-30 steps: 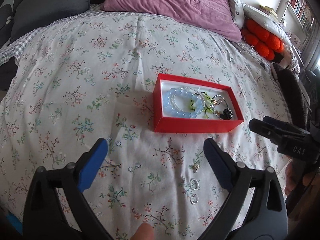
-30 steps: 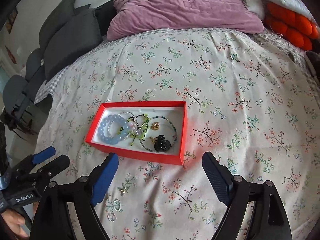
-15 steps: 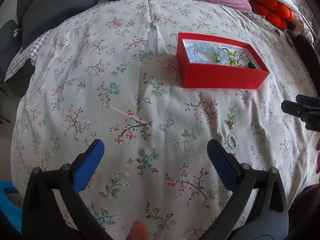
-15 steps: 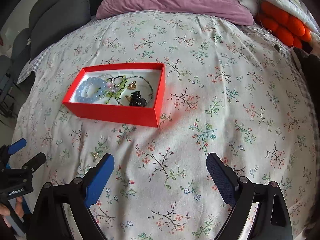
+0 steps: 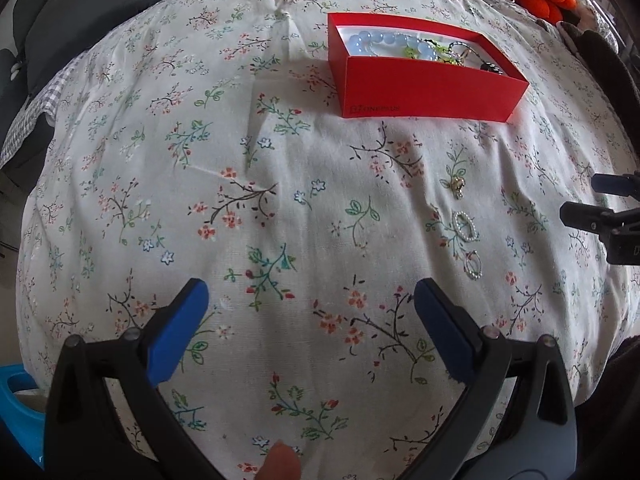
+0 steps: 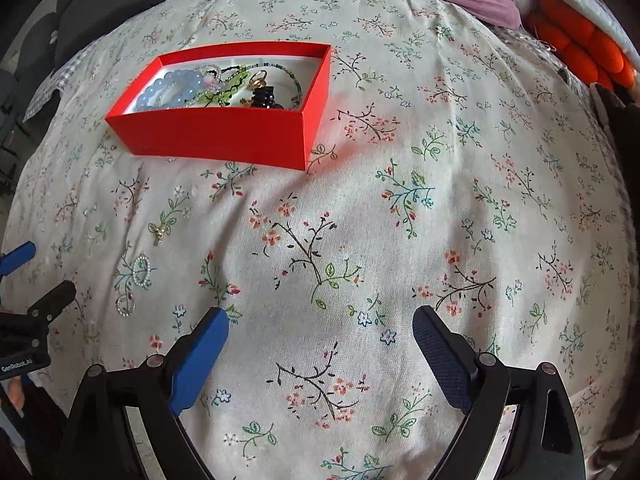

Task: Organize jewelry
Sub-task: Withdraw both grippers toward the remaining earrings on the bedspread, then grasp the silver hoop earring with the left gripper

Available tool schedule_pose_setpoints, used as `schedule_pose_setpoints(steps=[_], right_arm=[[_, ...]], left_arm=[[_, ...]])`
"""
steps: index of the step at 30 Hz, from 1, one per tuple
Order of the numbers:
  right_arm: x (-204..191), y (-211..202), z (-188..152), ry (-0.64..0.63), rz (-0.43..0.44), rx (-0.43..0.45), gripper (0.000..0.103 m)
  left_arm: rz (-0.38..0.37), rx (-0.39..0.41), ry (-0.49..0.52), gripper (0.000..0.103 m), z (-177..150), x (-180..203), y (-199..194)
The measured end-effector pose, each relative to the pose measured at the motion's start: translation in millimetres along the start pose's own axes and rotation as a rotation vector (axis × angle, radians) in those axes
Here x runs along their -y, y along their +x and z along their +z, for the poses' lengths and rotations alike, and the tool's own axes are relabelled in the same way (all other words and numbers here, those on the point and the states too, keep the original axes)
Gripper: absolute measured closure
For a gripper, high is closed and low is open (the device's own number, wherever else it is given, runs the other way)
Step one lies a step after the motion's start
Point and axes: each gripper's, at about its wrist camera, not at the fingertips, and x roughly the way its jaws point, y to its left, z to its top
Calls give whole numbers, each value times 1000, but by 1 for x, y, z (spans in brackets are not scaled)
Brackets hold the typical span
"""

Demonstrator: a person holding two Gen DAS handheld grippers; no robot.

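Both empty: left gripper (image 5: 308, 304) spread wide, right gripper (image 6: 320, 330) likewise, hovering over floral bedspread (image 5: 280, 184). At one o'clock, pearl hoop earrings (image 5: 466, 225) and gold charm (image 5: 457, 185) loose, outside red box (image 5: 424, 92) holding beaded bracelets (image 5: 384, 42).

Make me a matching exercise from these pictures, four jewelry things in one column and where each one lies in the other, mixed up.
1. blue bead bracelet
2. gold charm
3. pearl ring
4. black piece

A. on the bedspread, nearest the red box
B. in the box, left end
C. in the box, right part
D. on the bedspread, beyond the charm from the box

1-B, 2-A, 3-D, 4-C
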Motion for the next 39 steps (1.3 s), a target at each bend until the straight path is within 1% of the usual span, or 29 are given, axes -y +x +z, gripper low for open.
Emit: schedule_pose_setpoints(steps=[7,9,13,14,15,16,18,19,21,22,24,28,31,34,35,39], right_arm=[[-7,2,-4,-42,-5,-9,9],[-7,2,-4,-42,-4,-12,9],[-7,2,-2,-43,1,-14,9],[-7,2,-2,-45,3,-15,9],[-7,3,-2,-46,6,-17,9],[-8,3,-2,-47,10,-18,9],[-9,4,-1,-50,14,-22,9],[-10,4,-2,-51,16,-23,9],[-11,3,-2,-52,21,-25,9],[-12,4,-2,-53,23,-25,9],[-12,3,-3,-54,28,-26,9],[-13,5,-4,-53,36,-33,9],[-14,7,-4,-56,43,-38,9],[-14,9,-3,-59,57,-41,9],[-14,8,-2,-57,62,-41,9],[-8,3,2,-41,81,-18,9]], left_arm=[[-65,-7,52,1,-1,13,2],[-98,-1,75,1,-2,19,2],[-193,5,129,1,-4,34,0],[-210,13,144,4,-4,38,-1],[-226,19,158,12,-4,43,-2],[-245,20,175,15,-4,48,-3],[-273,20,200,27,-4,57,-5],[-283,22,213,30,-4,61,-5],[-297,23,242,43,-5,69,-5],[-301,24,258,46,-6,73,-5],[-304,17,280,58,-8,76,-3],[-280,16,308,63,-6,81,4],[-276,16,302,70,-4,80,6],[-265,19,301,85,-1,80,9],[-263,20,299,94,0,80,9],[-274,21,285,101,-1,73,8]])
